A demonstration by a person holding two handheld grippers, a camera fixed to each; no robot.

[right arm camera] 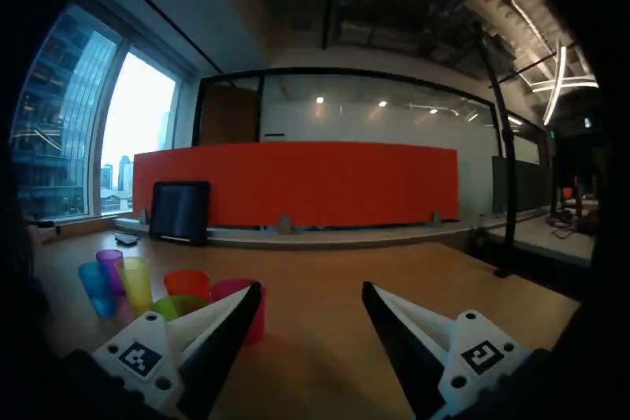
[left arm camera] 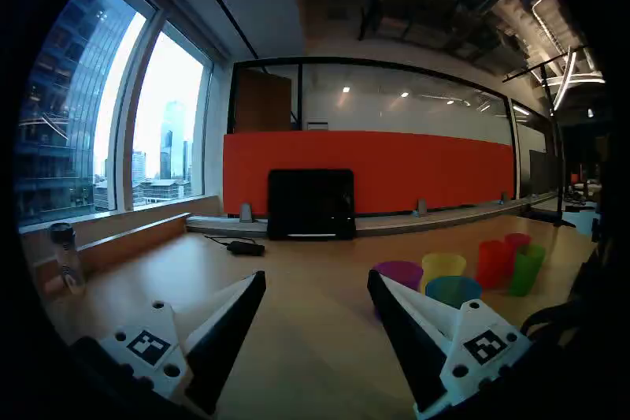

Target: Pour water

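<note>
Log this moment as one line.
phase: pre-grasp | left gripper: open, empty | right gripper: open, empty | cups: clustered on table | bottle: upright, apart from cups

Both cameras are riding low over the wooden table (left arm camera: 315, 325), each looking level across it toward the orange partition (left arm camera: 425, 172) at the far edge. The left gripper view is facing the dark screen (left arm camera: 311, 203) head-on, near the window (left arm camera: 161, 136), with the cups (left arm camera: 443, 264) off to its right. The right gripper view is standing farther right, seeing the same cups and screen to its left.
</note>
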